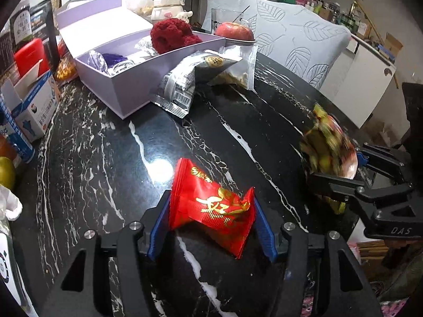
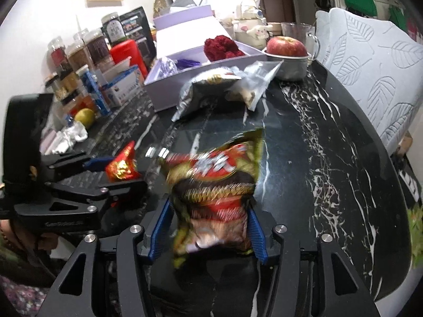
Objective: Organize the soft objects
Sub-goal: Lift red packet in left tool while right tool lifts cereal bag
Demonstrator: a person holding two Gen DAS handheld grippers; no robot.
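Note:
A red snack packet [image 1: 211, 206] with gold characters sits between the blue pads of my left gripper [image 1: 211, 198], which is shut on its two sides. My right gripper [image 2: 208, 206] is shut on the lower part of a green and red snack bag [image 2: 214, 185], which looks blurred. In the left wrist view that right gripper [image 1: 335, 166] holds its bag [image 1: 327, 148] at the right edge. In the right wrist view the left gripper [image 2: 124, 171] is at the left. Both hover over the black marble table [image 1: 105, 158].
An open lavender box [image 1: 127, 89] at the back holds a dark red knitted thing [image 1: 171, 37] and small wrapped items. A silver packet [image 1: 179, 84] and a clear packet [image 1: 238, 71] lean against it. An apple [image 1: 234, 30] sits in a metal bowl. Jars and cartons line the left.

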